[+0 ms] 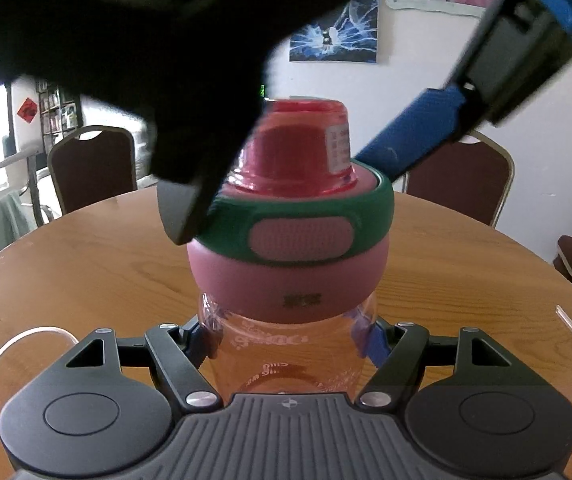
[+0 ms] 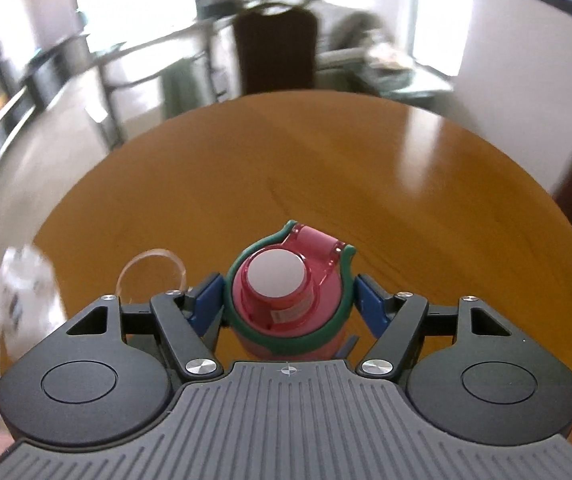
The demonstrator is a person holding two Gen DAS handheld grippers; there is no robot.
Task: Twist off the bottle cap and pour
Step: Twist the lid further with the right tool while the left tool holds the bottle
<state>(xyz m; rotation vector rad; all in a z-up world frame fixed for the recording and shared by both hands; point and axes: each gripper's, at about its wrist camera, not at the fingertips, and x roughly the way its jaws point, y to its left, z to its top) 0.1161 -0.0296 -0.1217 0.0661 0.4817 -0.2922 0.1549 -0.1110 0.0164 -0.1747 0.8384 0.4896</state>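
Bottle: the clear pink bottle [image 1: 286, 360] is standing upright on the round wooden surface [image 1: 86, 264], its long axis vertical.
Left gripper: the left gripper [image 1: 286, 340] is reaching in level from the side, its jaws closing on the bottle's clear body below the cap and bracing it.
Right gripper: the right gripper [image 2: 287, 304] is coming down from above, looking along the bottle's axis, its jaws pressing on opposite sides of the green-ringed cap [image 2: 287, 296].
Cap state: it is sitting slightly askew on the pink collar; whether the thread is free I cannot tell.
Key relation: cap directly ahead of the right jaws, so the twist is turning about the vertical axis.
Nearby: a clear loop of tubing [image 2: 152, 268] is lying just beside the bottle.
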